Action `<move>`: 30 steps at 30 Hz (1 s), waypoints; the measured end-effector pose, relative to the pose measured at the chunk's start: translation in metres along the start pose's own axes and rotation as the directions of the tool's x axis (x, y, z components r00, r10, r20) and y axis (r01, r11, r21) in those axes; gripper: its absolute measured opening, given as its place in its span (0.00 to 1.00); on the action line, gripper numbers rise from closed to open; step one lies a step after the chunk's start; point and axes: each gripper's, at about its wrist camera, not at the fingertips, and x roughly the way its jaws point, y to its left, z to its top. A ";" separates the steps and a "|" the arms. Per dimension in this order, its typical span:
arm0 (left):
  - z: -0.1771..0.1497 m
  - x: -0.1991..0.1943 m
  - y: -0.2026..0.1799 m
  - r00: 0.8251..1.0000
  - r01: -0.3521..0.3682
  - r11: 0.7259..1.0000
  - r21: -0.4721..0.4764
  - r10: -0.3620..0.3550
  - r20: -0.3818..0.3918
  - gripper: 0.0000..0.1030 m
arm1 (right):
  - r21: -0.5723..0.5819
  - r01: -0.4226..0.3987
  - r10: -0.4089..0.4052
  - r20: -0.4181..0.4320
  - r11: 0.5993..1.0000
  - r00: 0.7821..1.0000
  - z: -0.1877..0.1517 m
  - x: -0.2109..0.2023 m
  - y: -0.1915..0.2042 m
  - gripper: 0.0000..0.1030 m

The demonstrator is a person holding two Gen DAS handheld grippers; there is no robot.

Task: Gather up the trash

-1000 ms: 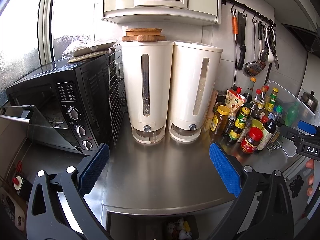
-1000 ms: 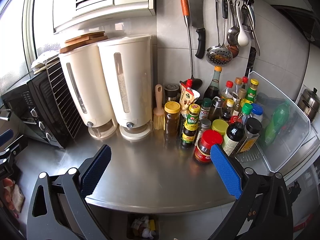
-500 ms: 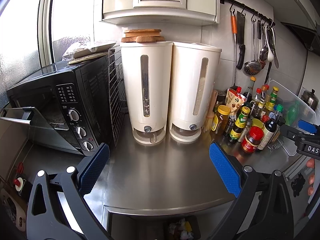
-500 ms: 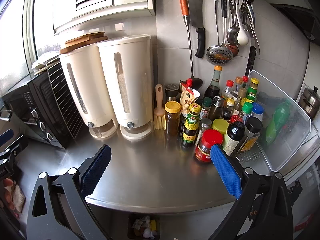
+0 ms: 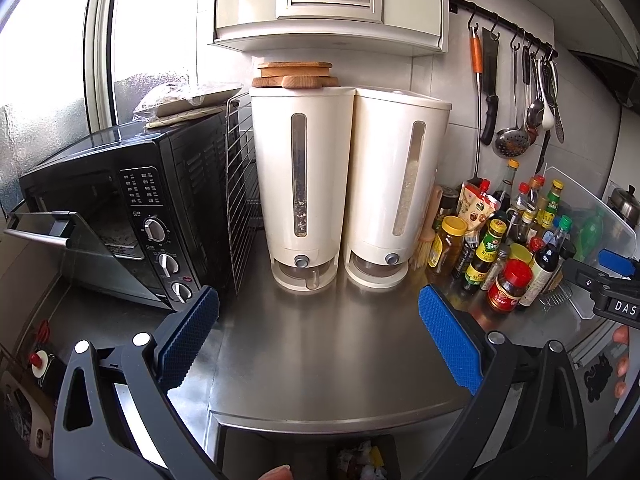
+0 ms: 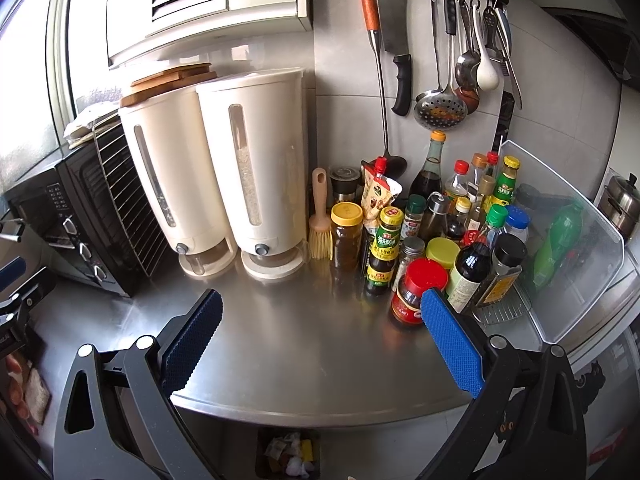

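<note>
A dark trash bin (image 5: 362, 460) holding crumpled wrappers stands on the floor below the steel counter's front edge; it also shows in the right wrist view (image 6: 290, 456). My left gripper (image 5: 318, 338) is open and empty above the counter (image 5: 320, 360). My right gripper (image 6: 320, 338) is open and empty above the same counter (image 6: 304, 332), near the bottles. No loose trash shows on the counter. The right gripper's tip (image 5: 608, 276) shows at the right edge of the left wrist view.
A black oven (image 5: 120, 208) with its door open stands at the left. Two cream dispensers (image 5: 344, 184) stand at the back. Many sauce bottles and jars (image 6: 436, 240) crowd the right, by a clear plastic screen (image 6: 572, 248). Utensils hang on a rail (image 6: 440, 40).
Both views have shifted very slightly; the grippers stay open and nothing on the counter has moved.
</note>
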 end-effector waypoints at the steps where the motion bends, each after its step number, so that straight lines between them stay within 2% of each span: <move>1: 0.000 0.000 0.000 1.000 -0.006 1.000 -0.001 0.006 0.002 0.92 | 0.002 0.001 -0.001 -0.002 1.000 1.000 0.000 0.001 -0.001 0.97; 12: -0.002 -0.004 0.001 1.000 0.025 0.999 -0.024 -0.025 -0.015 0.92 | -0.007 -0.005 0.005 -0.003 1.000 1.000 0.001 0.001 0.000 0.97; 19: -0.003 -0.006 0.003 1.000 -0.027 0.999 -0.019 0.027 -0.010 0.92 | -0.010 -0.013 0.013 -0.006 1.000 1.000 0.000 0.001 0.002 0.97; 30: -0.001 -0.009 0.002 0.999 -0.041 0.999 -0.003 0.041 -0.008 0.92 | -0.008 -0.020 0.020 -0.013 1.000 1.000 -0.001 0.000 0.003 0.97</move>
